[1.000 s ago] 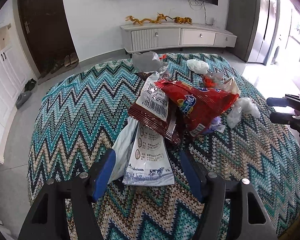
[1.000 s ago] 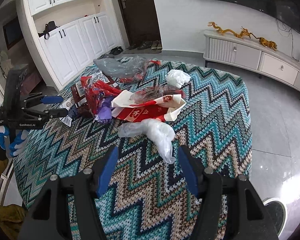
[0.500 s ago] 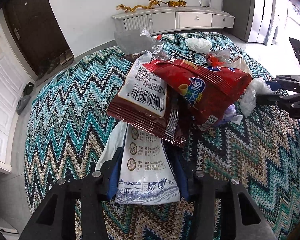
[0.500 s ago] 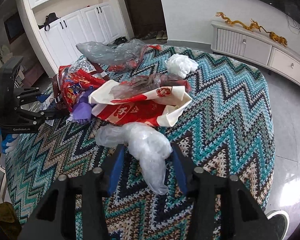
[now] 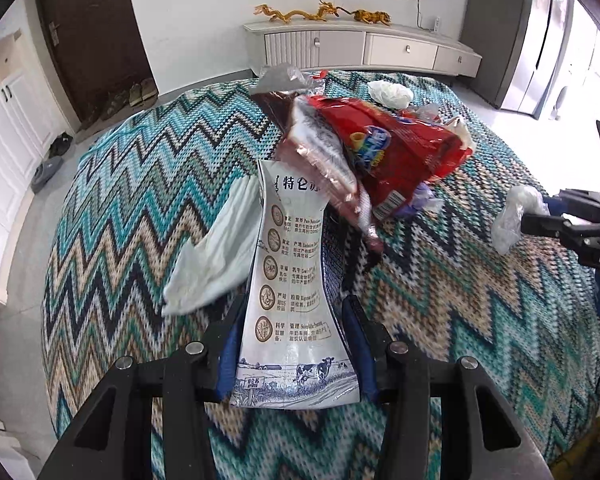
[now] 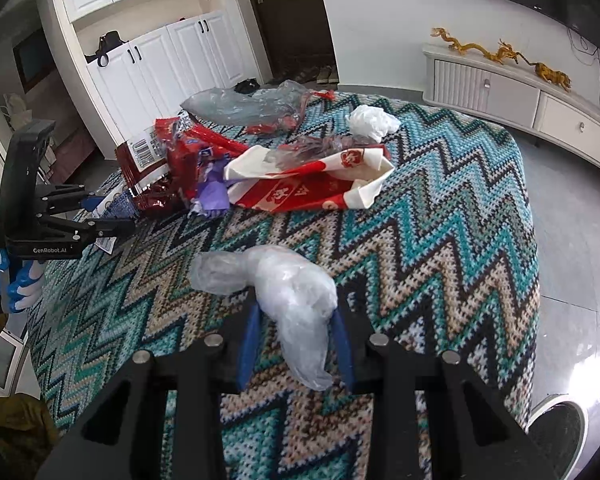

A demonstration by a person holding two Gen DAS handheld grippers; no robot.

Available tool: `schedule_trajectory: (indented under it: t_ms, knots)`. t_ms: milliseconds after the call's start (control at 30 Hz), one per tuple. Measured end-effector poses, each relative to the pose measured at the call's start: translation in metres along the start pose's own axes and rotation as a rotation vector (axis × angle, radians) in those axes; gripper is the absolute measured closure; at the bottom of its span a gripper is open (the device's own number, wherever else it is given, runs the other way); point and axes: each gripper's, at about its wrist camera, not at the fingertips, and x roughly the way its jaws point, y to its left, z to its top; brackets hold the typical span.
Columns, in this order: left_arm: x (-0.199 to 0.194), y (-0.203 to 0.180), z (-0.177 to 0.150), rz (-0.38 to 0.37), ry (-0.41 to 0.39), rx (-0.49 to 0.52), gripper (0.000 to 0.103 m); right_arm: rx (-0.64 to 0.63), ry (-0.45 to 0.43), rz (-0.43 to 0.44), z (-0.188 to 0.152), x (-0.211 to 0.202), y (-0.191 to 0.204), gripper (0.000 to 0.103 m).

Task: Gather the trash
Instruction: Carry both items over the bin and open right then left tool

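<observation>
A flattened white milk carton (image 5: 290,264) with a cow print is clamped between the blue pads of my left gripper (image 5: 296,304). Its far end is tilted up against a dark red barcode wrapper (image 5: 316,152) and a red snack bag (image 5: 396,152). A white tissue (image 5: 216,252) lies against the carton's left side. The jaws of my right gripper (image 6: 296,310) are closing, and their pads press a crumpled clear plastic bag (image 6: 284,280) on the zigzag cloth. The left wrist view shows that bag (image 5: 512,216) at the right gripper's tips.
A round table under a zigzag knit cloth (image 6: 440,240) carries more litter: a red-and-white bag (image 6: 300,184), a purple wrapper (image 6: 212,192), a grey plastic bag (image 6: 244,104) and a white crumpled bag (image 6: 372,120). A low cabinet (image 5: 360,48) stands behind it.
Both grippers came forward and closed. The left one took hold of the milk carton and raised its far end. The right one closed around the clear plastic bag.
</observation>
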Motion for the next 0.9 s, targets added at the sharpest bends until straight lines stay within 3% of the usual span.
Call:
schedule_trajectory:
  t_ms: [267,567,900]
  knots:
    - [-0.035,0.004,-0.037,-0.007,-0.025,-0.068,0.058,0.003,-0.024,0.010,-0.026,-0.035,0.030,0.072]
    - [-0.085,0.011,-0.073,0.003,-0.106,-0.127,0.058,-0.013,-0.098,-0.017,-0.043,-0.088,0.062,0.072]
    - [-0.142,-0.002,-0.083,0.000,-0.213,-0.114,0.058,-0.003,-0.189,-0.055,-0.063,-0.138,0.076,0.072]
